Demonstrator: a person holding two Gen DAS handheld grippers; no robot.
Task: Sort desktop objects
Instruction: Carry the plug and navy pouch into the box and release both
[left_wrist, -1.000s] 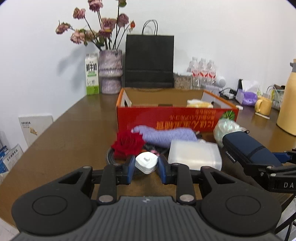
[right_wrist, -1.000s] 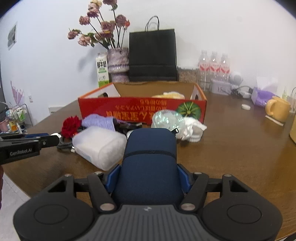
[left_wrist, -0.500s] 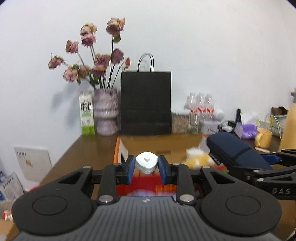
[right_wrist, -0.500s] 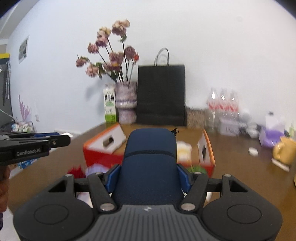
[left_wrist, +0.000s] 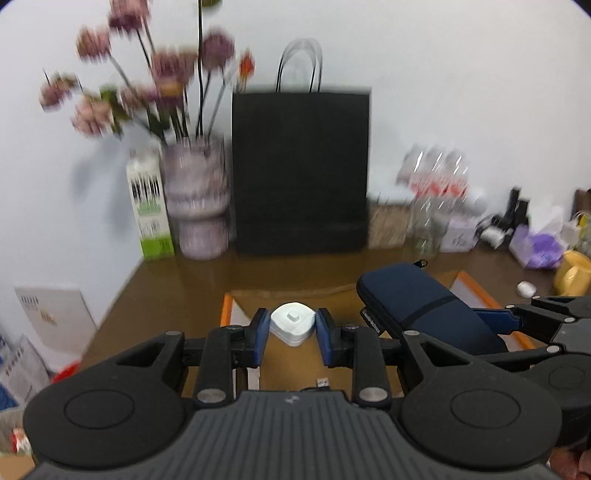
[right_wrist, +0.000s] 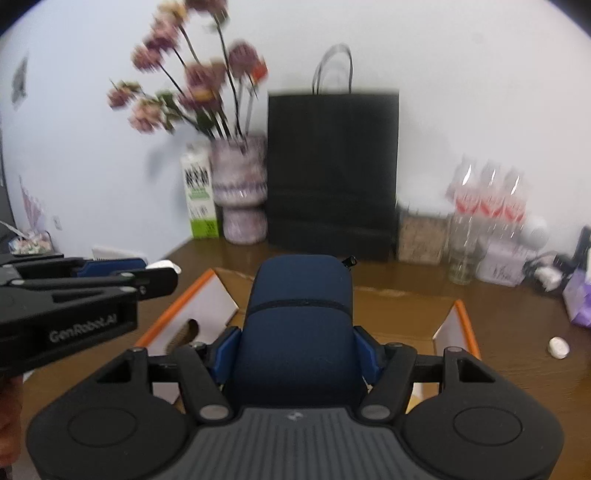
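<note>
My left gripper (left_wrist: 291, 334) is shut on a small white charger (left_wrist: 293, 323), held above the open orange cardboard box (left_wrist: 226, 310). My right gripper (right_wrist: 295, 354) is shut on a navy blue zip case (right_wrist: 301, 317), which stands up between its blue pads and hides much of the box (right_wrist: 463, 325) beneath. In the left wrist view the navy case (left_wrist: 413, 306) and the right gripper's arm come in from the right. In the right wrist view the left gripper (right_wrist: 159, 275) reaches in from the left, over the box's left flap.
At the back of the brown table (right_wrist: 517, 332) stand a black paper bag (right_wrist: 332, 173), a vase of dried flowers (right_wrist: 242, 195), a green-and-white carton (right_wrist: 199, 199) and water bottles (right_wrist: 487, 206). A yellow mug (left_wrist: 572, 275) and a small white thing (right_wrist: 558, 347) lie at the right.
Both grippers have risen and gone forward with their loads, from the pile in front of the box to above the box. The rose, towel and plastic container have dropped out of view.
</note>
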